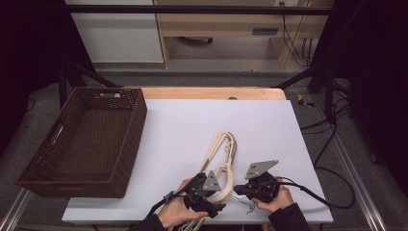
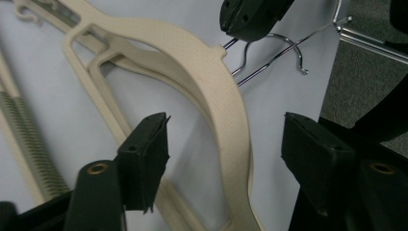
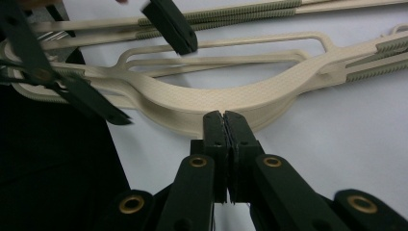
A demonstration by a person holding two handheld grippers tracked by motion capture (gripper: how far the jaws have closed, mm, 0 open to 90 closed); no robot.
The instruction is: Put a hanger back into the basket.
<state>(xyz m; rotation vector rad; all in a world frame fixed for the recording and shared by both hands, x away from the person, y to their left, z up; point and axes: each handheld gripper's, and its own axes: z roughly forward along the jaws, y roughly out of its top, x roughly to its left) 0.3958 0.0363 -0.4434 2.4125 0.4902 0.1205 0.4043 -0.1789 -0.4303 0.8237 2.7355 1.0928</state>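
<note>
Near edge of the table: two hands hold the grippers side by side over a white sheet, close to a bundle of cream hangers.
Left gripper: jaws spread wide, straddling the curved neck of the top hanger without touching it; in the high view it sits at the near end of the bundle.
Right gripper: jaws pressed together, tips right at the middle of the hanger's curved neck; what is pinched between them I cannot tell, though the left gripper view shows this gripper's tip at the base of the metal hook.
Hangers: several stacked flat, running from the near centre of the sheet up toward the far middle, ribbed strips on the arms.
Metal hook: thin wire, lying off the near right side of the bundle, by the sheet's edge.
Basket: dark woven, on the far left, well apart from the hangers.
</note>
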